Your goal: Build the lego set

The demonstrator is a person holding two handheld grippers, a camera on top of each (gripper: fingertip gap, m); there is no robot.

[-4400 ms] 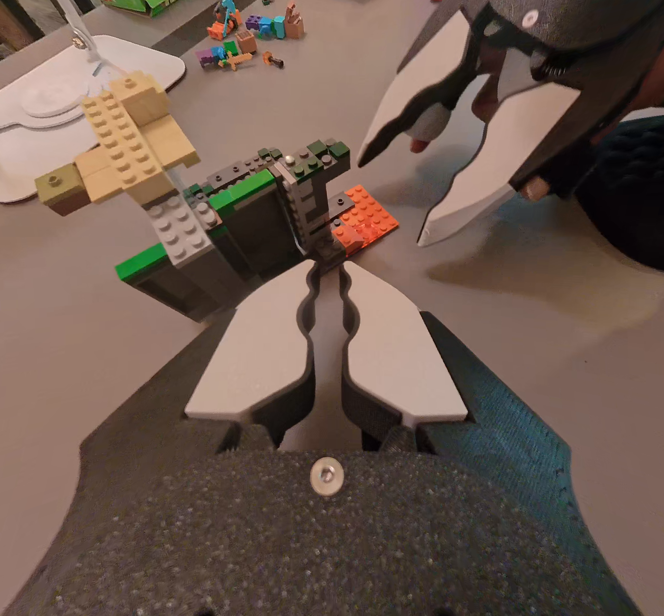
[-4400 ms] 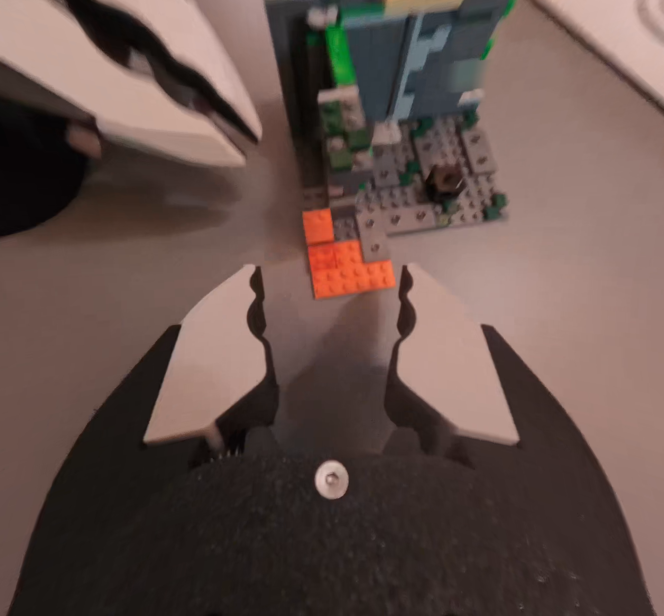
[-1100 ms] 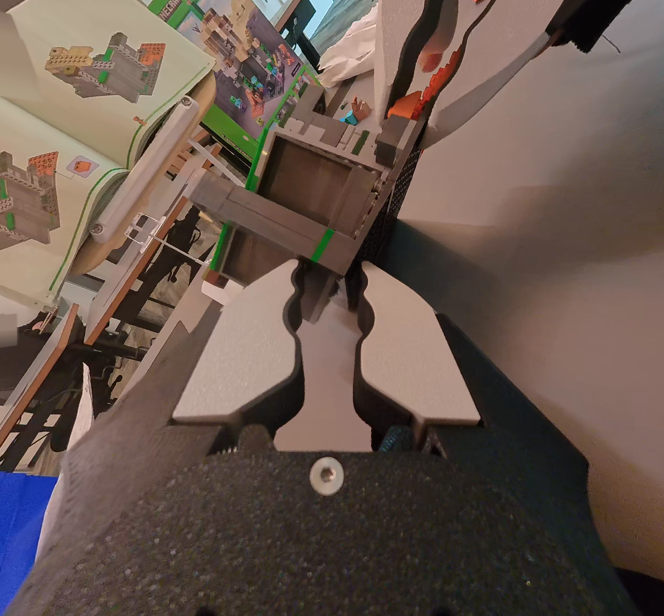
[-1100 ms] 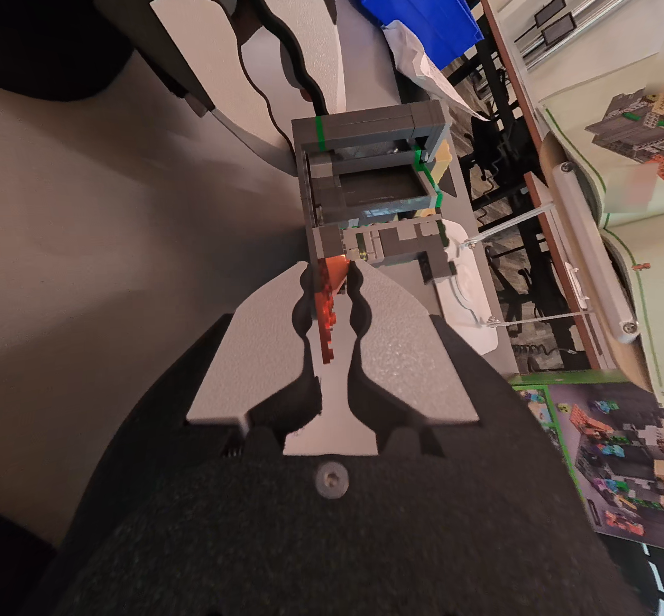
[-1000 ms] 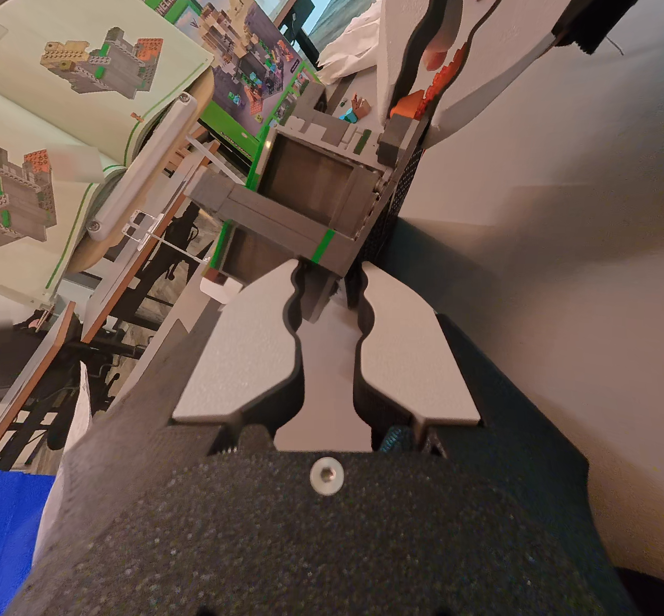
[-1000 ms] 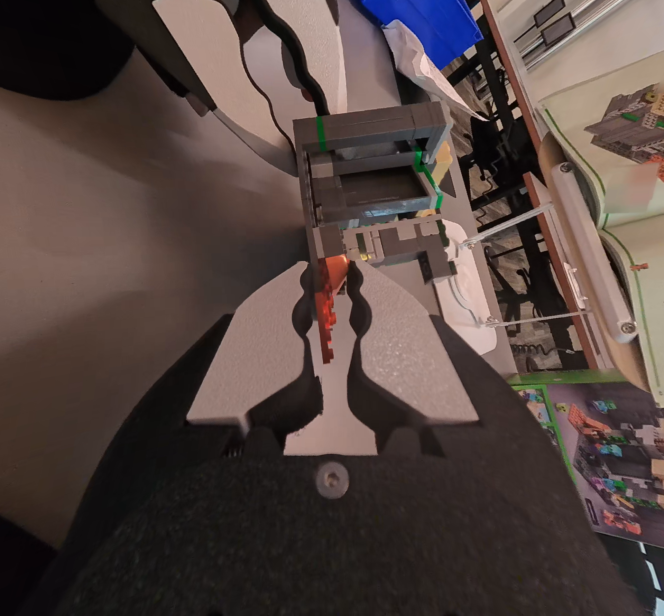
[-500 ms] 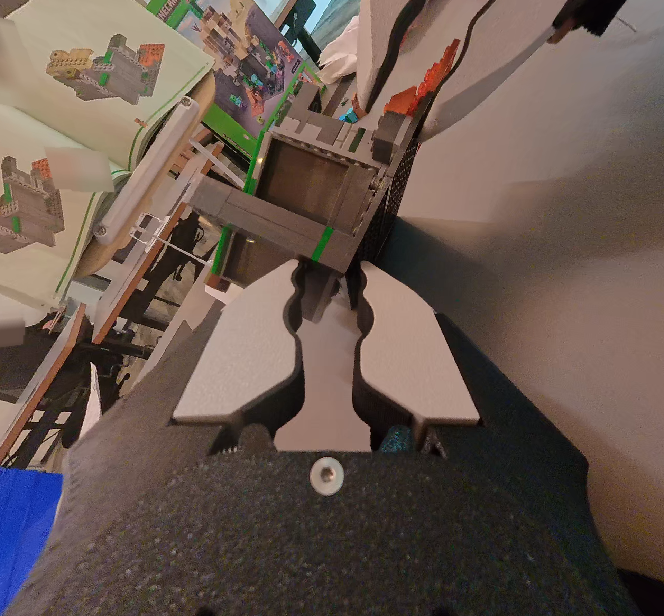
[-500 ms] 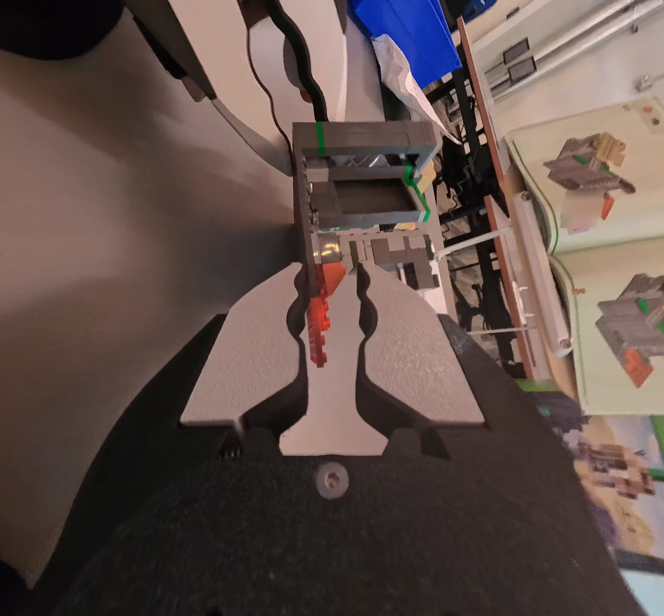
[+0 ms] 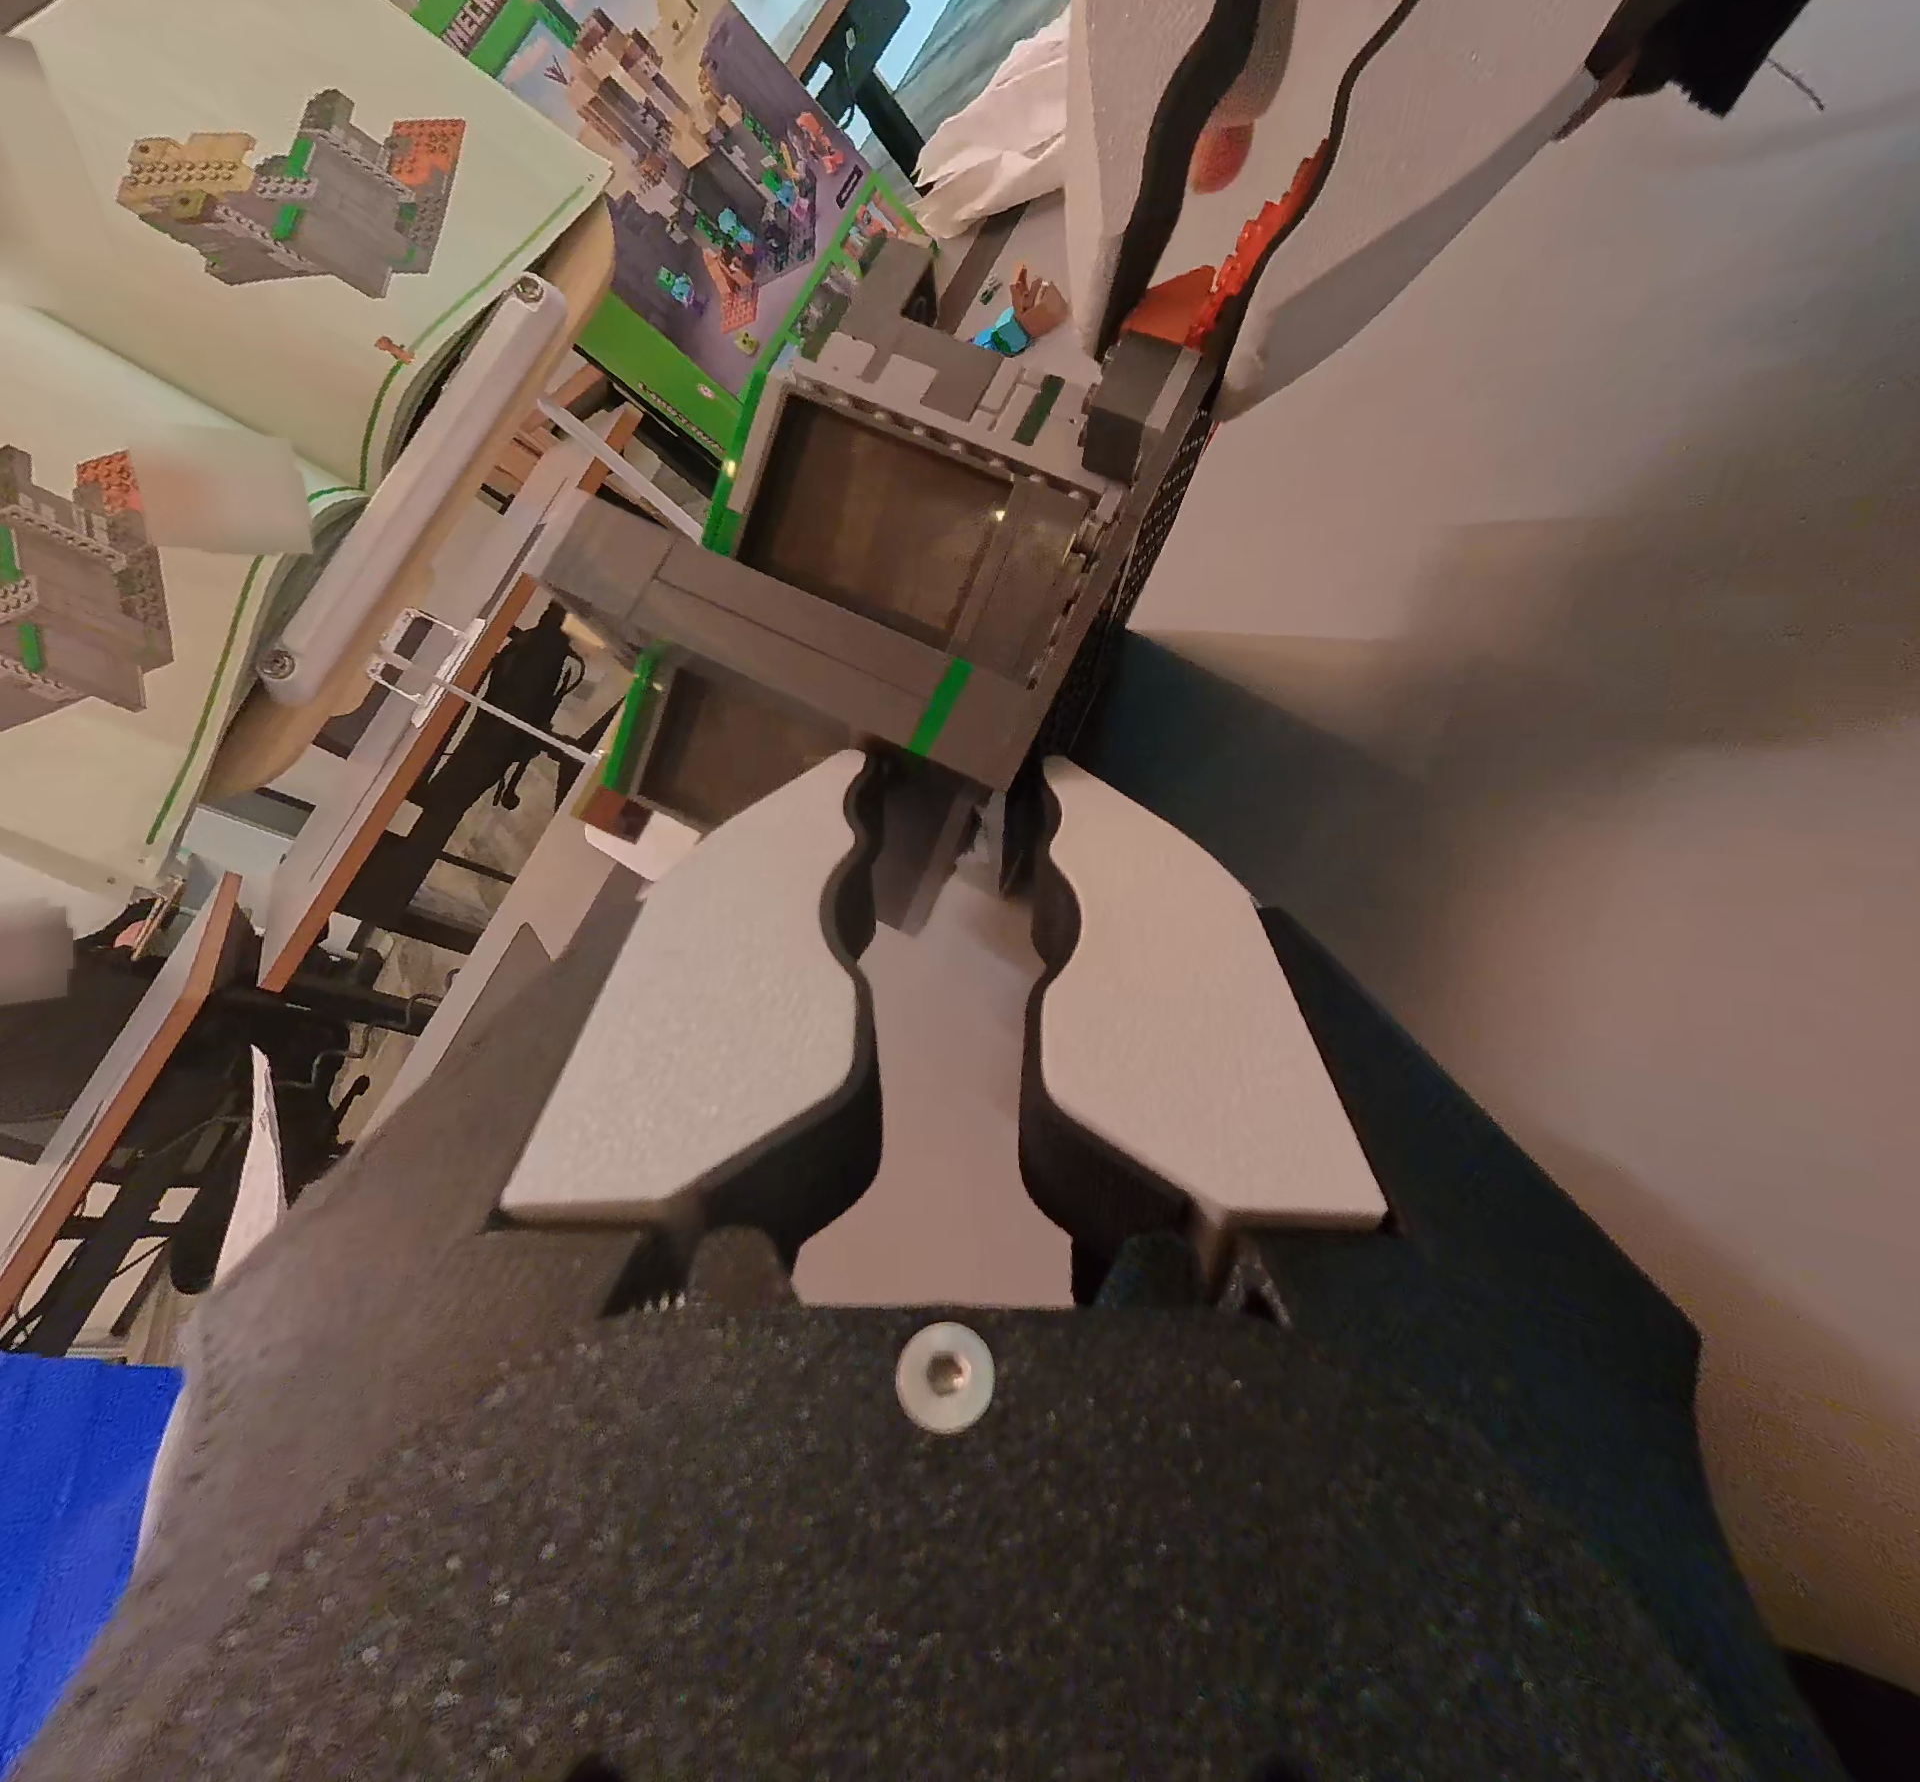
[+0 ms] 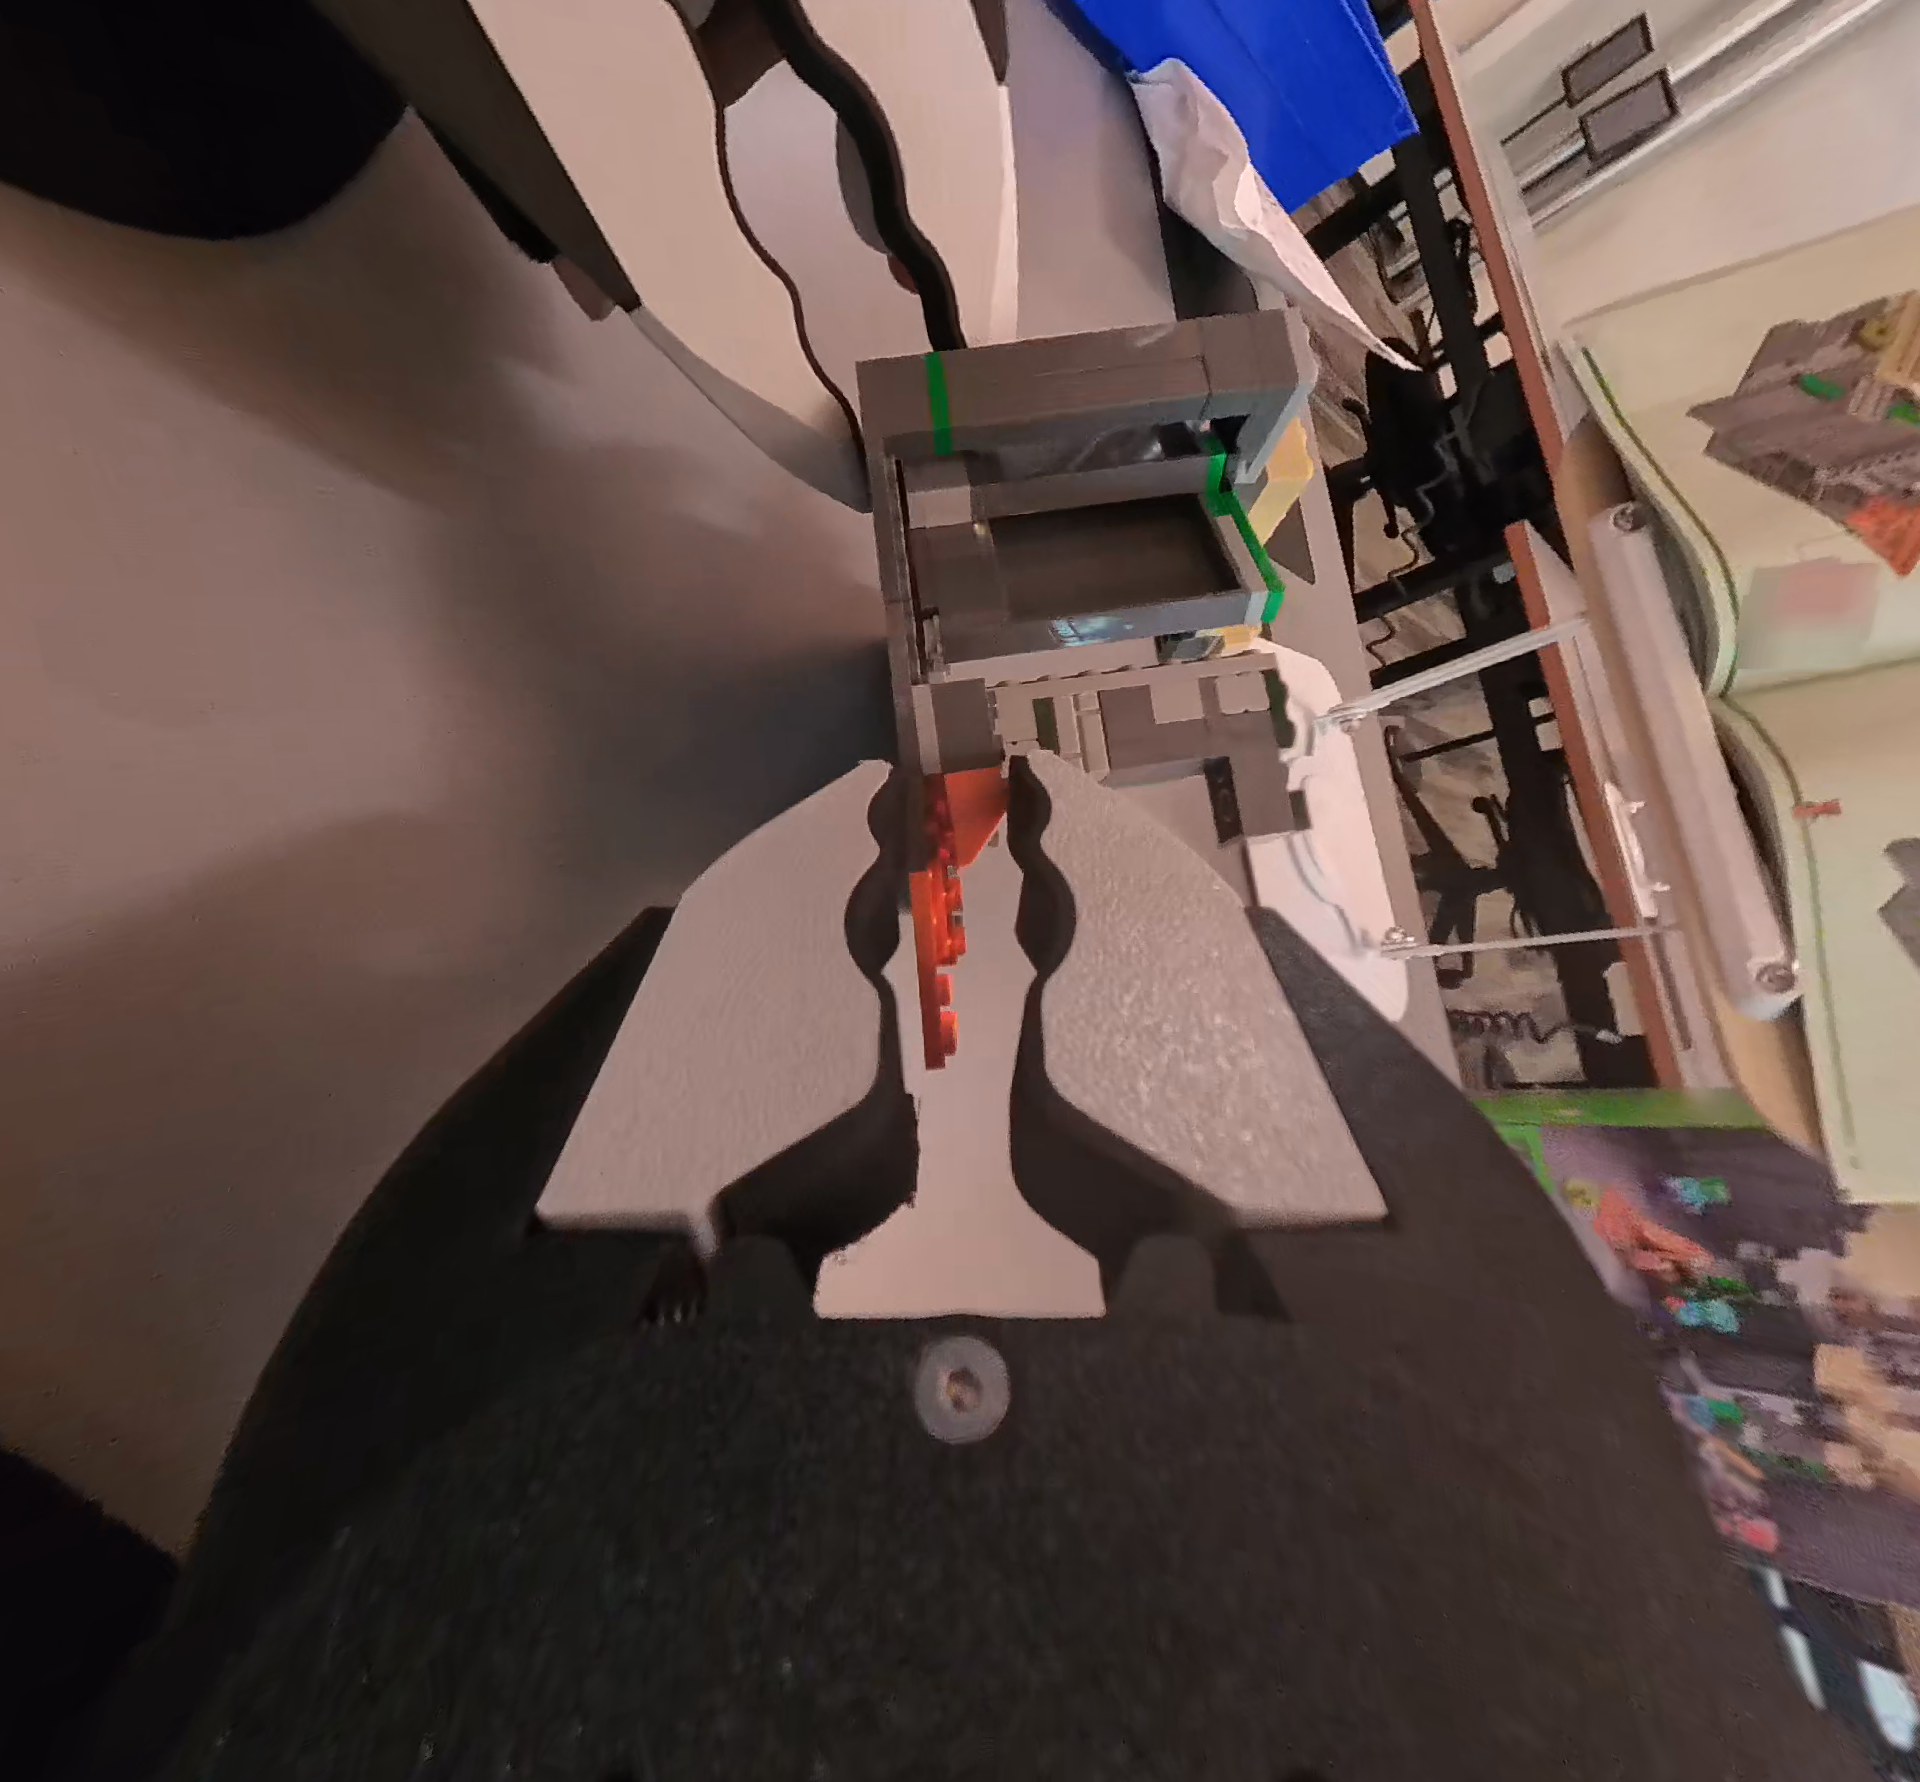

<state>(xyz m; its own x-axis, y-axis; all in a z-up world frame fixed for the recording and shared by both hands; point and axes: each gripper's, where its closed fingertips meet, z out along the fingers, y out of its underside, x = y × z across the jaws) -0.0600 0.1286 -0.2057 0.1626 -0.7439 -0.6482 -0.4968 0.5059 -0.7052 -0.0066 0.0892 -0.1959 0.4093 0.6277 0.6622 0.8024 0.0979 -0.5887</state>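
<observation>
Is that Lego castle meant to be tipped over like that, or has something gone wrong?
Nothing looks broken. The grey Lego building is turned on its side, so its hollow underside faces the cameras. The left gripper clamps one end, and the right gripper clamps the orange plate at the other end.

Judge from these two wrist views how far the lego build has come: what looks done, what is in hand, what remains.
Done: a grey walled model with green strips and tan bricks is assembled. In hand: the left gripper grips its grey end, and the right gripper grips its orange plate section, holding it off the table. Left: loose small pieces lie unused, and the open instruction booklet suggests further steps.
</observation>
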